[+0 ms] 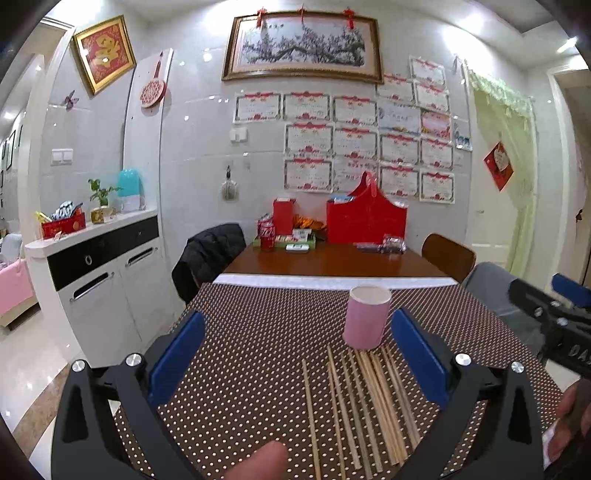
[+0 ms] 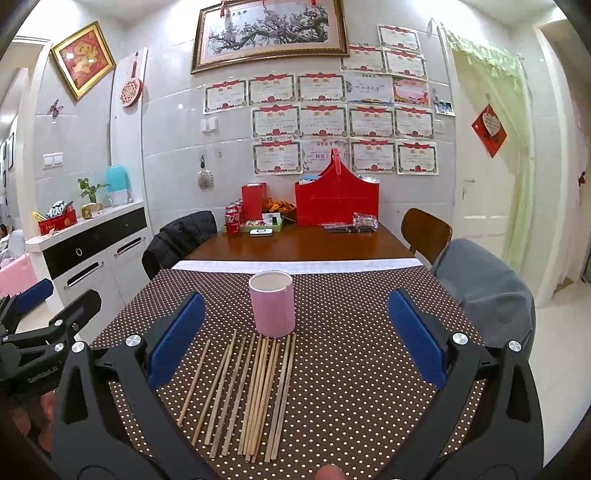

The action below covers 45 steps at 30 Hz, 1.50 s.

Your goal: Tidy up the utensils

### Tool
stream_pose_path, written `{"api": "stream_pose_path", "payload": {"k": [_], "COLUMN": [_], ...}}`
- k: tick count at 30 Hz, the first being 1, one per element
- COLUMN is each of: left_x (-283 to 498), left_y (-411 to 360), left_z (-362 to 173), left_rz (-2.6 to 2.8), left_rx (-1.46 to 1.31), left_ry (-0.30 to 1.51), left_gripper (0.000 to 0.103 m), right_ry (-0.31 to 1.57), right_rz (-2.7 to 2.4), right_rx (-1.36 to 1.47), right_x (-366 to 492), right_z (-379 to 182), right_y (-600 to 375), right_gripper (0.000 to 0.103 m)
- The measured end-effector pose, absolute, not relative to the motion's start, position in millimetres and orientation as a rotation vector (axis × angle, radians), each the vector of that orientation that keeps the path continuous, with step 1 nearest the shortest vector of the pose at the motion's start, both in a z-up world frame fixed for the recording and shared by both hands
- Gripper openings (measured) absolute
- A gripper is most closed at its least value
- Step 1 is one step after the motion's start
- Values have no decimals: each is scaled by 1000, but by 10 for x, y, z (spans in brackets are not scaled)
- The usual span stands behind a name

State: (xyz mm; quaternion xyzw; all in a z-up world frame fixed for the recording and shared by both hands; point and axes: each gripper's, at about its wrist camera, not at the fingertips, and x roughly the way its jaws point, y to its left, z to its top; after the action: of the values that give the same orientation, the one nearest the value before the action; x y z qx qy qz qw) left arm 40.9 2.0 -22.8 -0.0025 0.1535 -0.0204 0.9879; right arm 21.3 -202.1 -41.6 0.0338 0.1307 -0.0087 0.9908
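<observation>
Both wrist views forward, sharing chopsticks (image 1: 364, 402).

Chopsticks (image 2: 243, 395) on tablecloth (image 2: 351, 369), cup (image 2: 272, 308) just behind them.

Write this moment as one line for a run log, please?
left gripper: open, empty | right gripper: open, empty | loose wooden chopsticks: flat on dotted brown tablecloth | pink cylindrical holder: upright, behind them, looks empty

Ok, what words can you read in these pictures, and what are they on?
"奖状": heads the wall certificates.
"DA", cut off: side of the right tongs.
Too blurred or small to read: white print on the left tongs, script on the red cans, the certificates' small print, the painting inscription.
</observation>
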Motion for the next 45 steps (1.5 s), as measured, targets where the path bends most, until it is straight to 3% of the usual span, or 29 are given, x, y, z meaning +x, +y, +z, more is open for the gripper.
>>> {"api": "stream_pose_path", "payload": {"k": [9,20,26,43,45], "left_x": [703,1362,1570,1757,1771], "left_y": [85,70,51,122,125], "left_z": [-598,-1533,-1840,-2004,-2005], "left_rz": [-2,11,19,4,5], "left_rx": [33,112,134,86,80], "left_ry": [427,751,832,906,908], "left_gripper": [99,99,99,99,99], "right_ry": [365,645,798,919,930], "right_rz": [-10,23,51,20,31], "right_rx": [58,62,21,-121,-120], "right_x": [458,1049,1361,1739,1787], "right_z": [-647,-1461,-1880,-2131,-2125], "right_y": [-2078,-2215,-2243,-2087,-2037], "right_gripper": [98,98,97,97,91]}}
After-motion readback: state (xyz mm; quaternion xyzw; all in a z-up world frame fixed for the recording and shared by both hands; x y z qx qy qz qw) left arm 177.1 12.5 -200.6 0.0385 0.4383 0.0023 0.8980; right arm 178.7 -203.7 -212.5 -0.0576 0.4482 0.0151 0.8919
